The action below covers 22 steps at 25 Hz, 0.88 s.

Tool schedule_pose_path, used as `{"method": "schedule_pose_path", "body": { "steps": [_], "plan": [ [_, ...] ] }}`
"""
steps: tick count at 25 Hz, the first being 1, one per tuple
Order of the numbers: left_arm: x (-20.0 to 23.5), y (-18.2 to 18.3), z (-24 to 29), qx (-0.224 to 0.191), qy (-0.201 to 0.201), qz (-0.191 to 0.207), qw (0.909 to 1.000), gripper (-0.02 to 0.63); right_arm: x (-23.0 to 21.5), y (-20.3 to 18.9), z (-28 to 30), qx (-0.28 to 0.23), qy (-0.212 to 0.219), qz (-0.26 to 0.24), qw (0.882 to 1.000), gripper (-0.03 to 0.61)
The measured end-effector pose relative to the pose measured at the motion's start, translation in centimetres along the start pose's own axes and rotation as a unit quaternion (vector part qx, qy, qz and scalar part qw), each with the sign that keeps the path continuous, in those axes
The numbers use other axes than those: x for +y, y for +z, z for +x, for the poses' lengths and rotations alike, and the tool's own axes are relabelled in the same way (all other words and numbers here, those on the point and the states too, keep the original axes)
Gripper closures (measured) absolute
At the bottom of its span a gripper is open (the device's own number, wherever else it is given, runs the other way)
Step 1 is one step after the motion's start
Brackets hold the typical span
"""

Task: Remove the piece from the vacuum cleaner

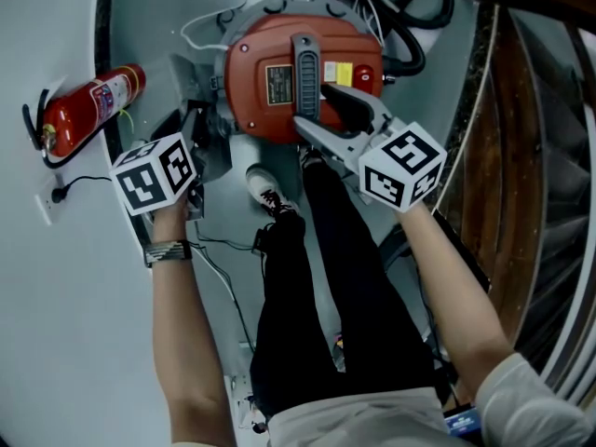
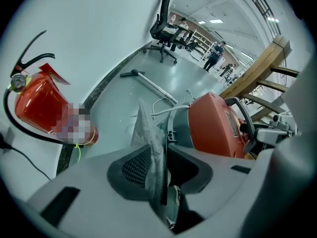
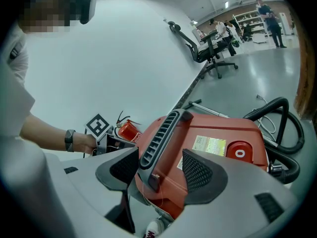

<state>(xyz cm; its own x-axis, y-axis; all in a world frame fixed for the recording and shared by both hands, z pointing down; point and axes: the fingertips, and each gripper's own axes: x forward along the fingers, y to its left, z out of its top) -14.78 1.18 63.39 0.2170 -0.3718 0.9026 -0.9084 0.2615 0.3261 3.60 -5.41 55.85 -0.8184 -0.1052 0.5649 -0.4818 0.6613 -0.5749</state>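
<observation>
"While you hold there: left claw (image 2: 159,155), what's it got?"

"Jaws nearly together, just a narrow gap. The pads press both faces of the thin mottled-grey cloth-like piece (image 2: 146,133). It stands on edge between them and tapers to a point past the tips. It's at the left side of the red round-bodied plastic vacuum cleaner (image 1: 251,63), next to its grey base. I can't pick it out from the head view, my claw covers that spot."

"Handling?"

"My guess: light, limp, no stiffness. It could tear, or slide out of the pads. I'd take it on the broad lower part, deep in the pads, not the thin tip. Then pull slow and straight."

"Right claw (image 3: 159,155)?"

"Jaws wide apart, straddling the near end of the grey ribbed plastic carry handle (image 3: 161,128) on top of the red body. Pads look clear of it on both sides, nothing held. It's well apart from the piece, across the body."
</observation>
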Motion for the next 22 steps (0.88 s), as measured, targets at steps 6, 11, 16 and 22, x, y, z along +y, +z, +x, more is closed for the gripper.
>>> {"method": "schedule_pose_path", "body": {
  "steps": [6,11,16,22],
  "plan": [
    [0.3,0.1,-0.1,-0.013,0.018,-0.006,0.9997,0.538,0.1,0.1,0.0,0.0,0.001,-0.001,1.0,0.305],
    [0.6,0.1,-0.2,-0.034,0.019,-0.041,0.9984,0.549,0.0,0.0,0.0,-0.003,-0.001,-0.002,1.0,0.305],
    [0.9,0.1,-0.3,-0.049,0.011,-0.083,0.9953,0.561,0.0,0.0,0.0,-0.003,-0.001,-0.002,1.0,0.305],
    [1.2,0.2,-0.4,-0.055,0.008,-0.117,0.9916,0.571,0.0,0.0,0.0,-0.005,-0.003,-0.002,1.0,0.305]
  ]
}}
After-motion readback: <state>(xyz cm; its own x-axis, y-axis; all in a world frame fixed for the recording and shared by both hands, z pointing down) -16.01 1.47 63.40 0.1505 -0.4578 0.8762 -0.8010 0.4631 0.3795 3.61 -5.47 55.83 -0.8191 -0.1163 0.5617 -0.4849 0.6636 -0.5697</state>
